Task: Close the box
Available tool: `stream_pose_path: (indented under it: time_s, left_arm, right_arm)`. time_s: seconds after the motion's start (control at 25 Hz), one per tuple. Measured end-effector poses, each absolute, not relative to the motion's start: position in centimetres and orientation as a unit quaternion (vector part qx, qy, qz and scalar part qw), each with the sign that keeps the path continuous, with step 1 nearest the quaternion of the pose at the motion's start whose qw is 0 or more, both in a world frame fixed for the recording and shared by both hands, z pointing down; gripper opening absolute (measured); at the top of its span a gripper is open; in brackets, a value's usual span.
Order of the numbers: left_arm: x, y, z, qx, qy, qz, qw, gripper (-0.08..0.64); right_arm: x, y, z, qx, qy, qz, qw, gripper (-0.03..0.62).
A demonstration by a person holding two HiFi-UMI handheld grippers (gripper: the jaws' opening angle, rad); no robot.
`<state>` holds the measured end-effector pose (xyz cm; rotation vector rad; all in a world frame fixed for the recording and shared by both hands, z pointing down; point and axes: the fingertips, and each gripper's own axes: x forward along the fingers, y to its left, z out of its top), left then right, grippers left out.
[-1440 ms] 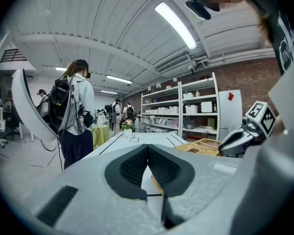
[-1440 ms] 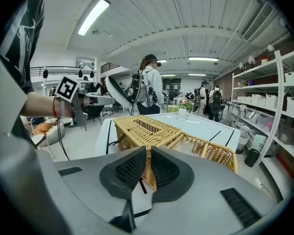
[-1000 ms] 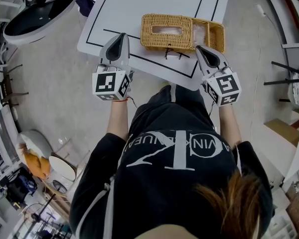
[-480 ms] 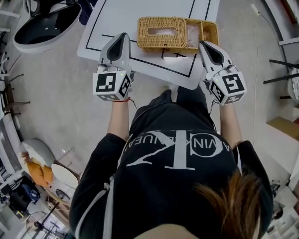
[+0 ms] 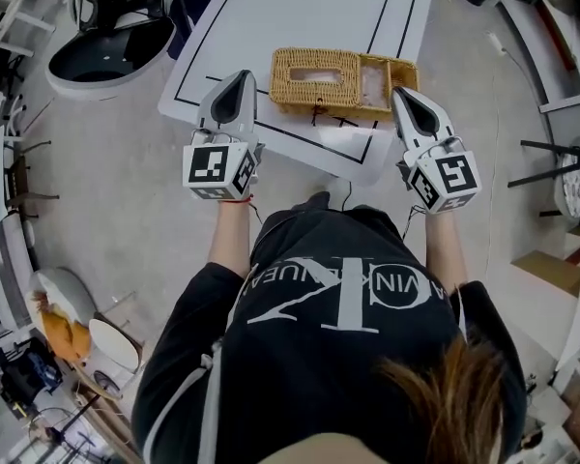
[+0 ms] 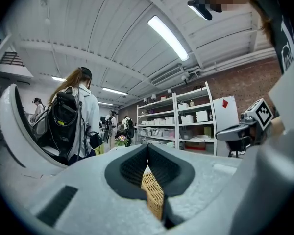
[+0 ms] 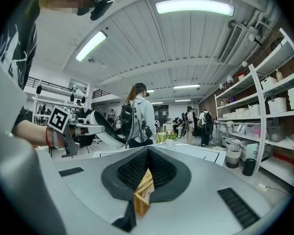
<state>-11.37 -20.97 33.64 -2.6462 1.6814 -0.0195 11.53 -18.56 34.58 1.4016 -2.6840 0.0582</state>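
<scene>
A wicker box (image 5: 343, 82) lies near the front edge of the white table (image 5: 300, 8). Its slotted lid (image 5: 314, 77) covers the left part, and the right end (image 5: 389, 73) shows uncovered. My left gripper (image 5: 241, 75) points at the box's left end, jaws together, holding nothing. To the right, my right gripper (image 5: 399, 95) sits just off the box's right front corner, also shut and empty. In the left gripper view, wicker (image 6: 154, 196) shows through the notch below the closed left gripper (image 6: 147, 148). The right gripper (image 7: 147, 152) frames wicker (image 7: 143, 194) the same way.
A round black-and-white seat shell (image 5: 111, 54) stands on the floor left of the table. Black lines mark the tabletop. A black metal stand (image 5: 551, 162) is at the right. People with backpacks (image 7: 137, 114) and shelving (image 6: 186, 126) fill the room beyond.
The head view has shifted, so the table and box sit lower in frame. Both grippers stay shut and now flank the box's ends slightly further forward.
</scene>
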Motion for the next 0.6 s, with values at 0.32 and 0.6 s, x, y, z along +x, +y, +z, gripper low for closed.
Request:
stream_pose_path:
  time_s: [0.32, 0.6]
  left_arm:
    - [-11.1, -19.7, 33.3, -0.835, 0.549, 0.021, -0.022, 0.011]
    - [-11.6, -19.0, 33.6, -0.824, 0.565, 0.014, -0.025, 0.011]
  right_arm:
    - [12.0, -18.5, 34.1, 0.453, -0.890, 0.021, 0.044, -0.002]
    - [11.3, -18.5, 34.3, 0.435, -0.899, 0.027, 0.044, -0.002]
